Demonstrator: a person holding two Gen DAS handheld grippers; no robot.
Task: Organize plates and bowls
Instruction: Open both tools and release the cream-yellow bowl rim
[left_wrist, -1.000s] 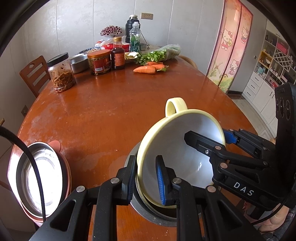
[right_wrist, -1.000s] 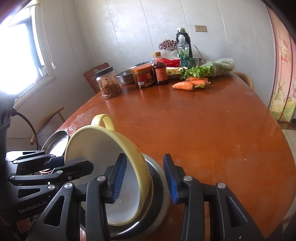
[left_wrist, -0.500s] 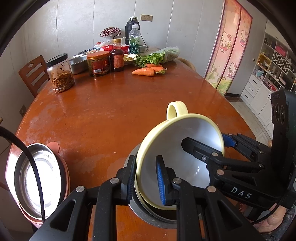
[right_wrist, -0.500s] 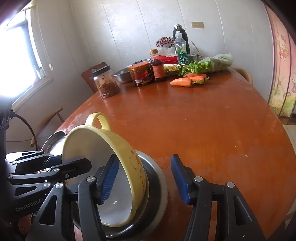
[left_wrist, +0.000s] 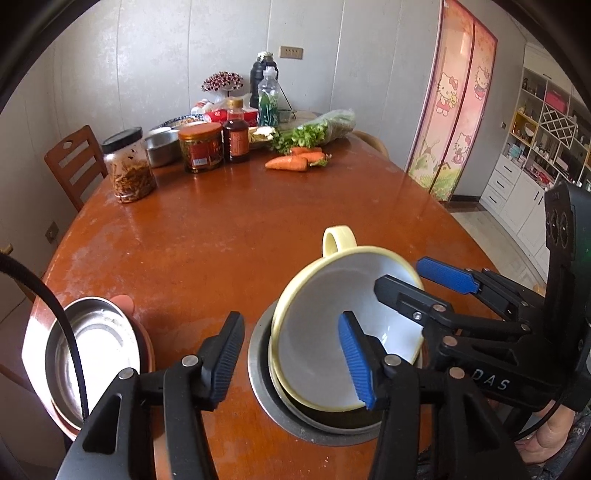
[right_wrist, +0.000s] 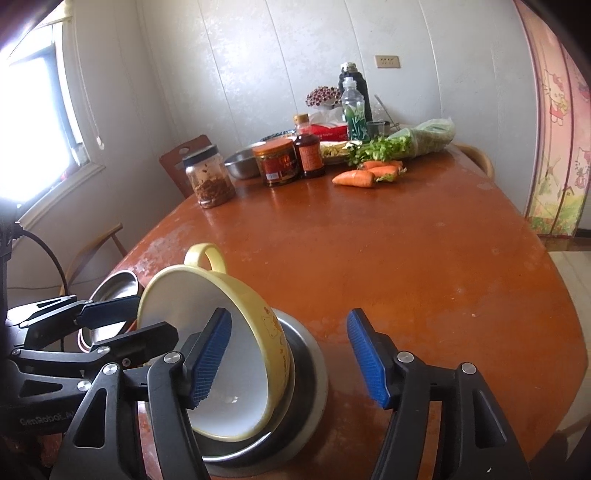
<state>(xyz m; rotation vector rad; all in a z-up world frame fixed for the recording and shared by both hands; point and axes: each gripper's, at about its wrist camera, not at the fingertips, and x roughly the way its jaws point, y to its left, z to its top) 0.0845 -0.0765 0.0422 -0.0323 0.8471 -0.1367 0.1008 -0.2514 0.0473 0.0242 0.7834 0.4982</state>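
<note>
**Both grippers let go of a yellow bowl left leaning in a steel bowl**

Grippers are dealt with first. On the left gripper (left_wrist: 291, 354) the jaws have just been opening; the near rim of the yellow bowl (left_wrist: 343, 328) stands between its fingers, but no pad is seen pressing on it. On the right gripper (right_wrist: 291, 362) the jaws have likewise been opening; the bowl's far wall sits between them, seemingly clear of the left pad and well apart from the right one. Neither tool is judged to be holding anything.

The round wooden table (left_wrist: 236, 229) carries everything. At its near edge the steel bowl (left_wrist: 266, 391) is set, and the yellow bowl, with its 1 loop handle uppermost, is propped inside it on edge, tilted steeply rather than nested flat. Just to the left, a second stack is seen: a steel dish (left_wrist: 99, 347) resting in a pink plate (left_wrist: 146, 347).

By that evidence the sorting is judged partly done: 2 stacks are formed, but the yellow bowl is not yet seated level, and the 2 stacks are not yet combined, if that is intended.

Counted: 2 grippers, 1 yellow bowl, 1 steel bowl beneath it, 1 steel dish, 1 pink plate. At the far end 3 carrots (left_wrist: 288, 163) and 1 jar (left_wrist: 127, 166) are counted among the groceries.
</note>
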